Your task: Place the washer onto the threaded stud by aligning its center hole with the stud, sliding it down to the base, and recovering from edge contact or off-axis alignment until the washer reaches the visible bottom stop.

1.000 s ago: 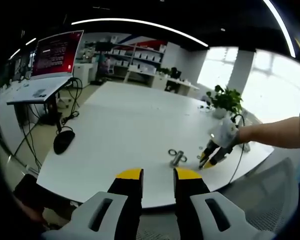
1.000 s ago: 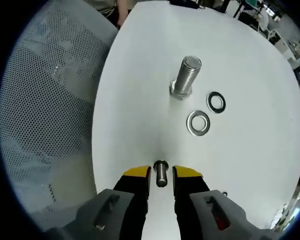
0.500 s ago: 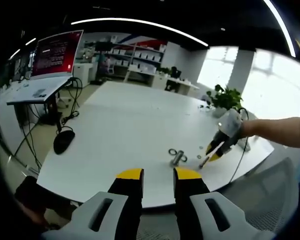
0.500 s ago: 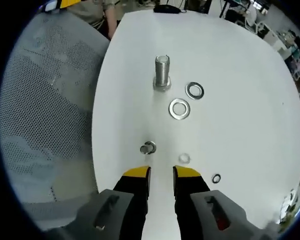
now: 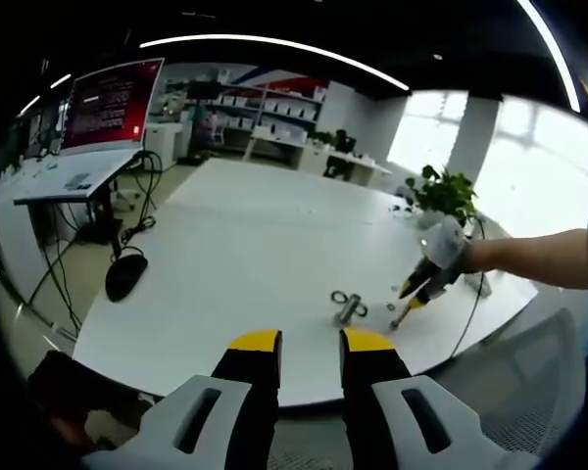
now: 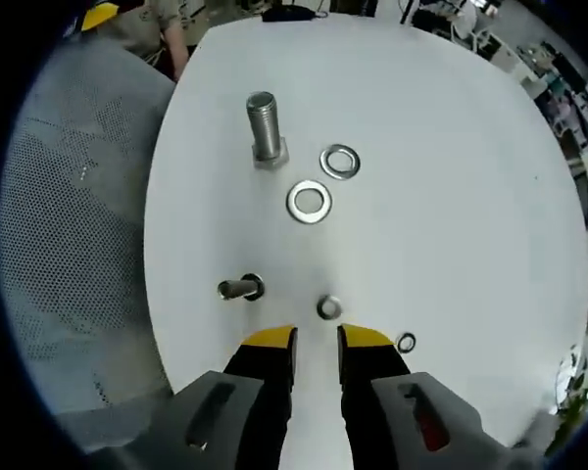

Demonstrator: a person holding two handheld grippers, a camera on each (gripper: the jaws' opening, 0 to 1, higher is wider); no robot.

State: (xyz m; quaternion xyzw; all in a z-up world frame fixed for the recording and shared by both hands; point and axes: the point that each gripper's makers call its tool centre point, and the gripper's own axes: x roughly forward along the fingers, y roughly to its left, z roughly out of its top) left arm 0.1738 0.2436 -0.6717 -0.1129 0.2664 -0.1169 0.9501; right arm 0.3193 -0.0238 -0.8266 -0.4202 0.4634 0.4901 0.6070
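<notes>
The next step is probably picking a washer: approach it flat and low, pinching its rim so the hole stays clear for the threaded stud. That washer lies just beside the stud's base, well ahead of the right gripper, whose jaws stand apart and empty. The left gripper, jaws also apart, waits well short of the stud.

The threaded stud is standing upright on its hex base, well ahead of the right gripper's fingertips, slightly left. Two flat silver washers are lying unmounted beside it: one washer nearer the fingertips, the other washer farther right.
</notes>
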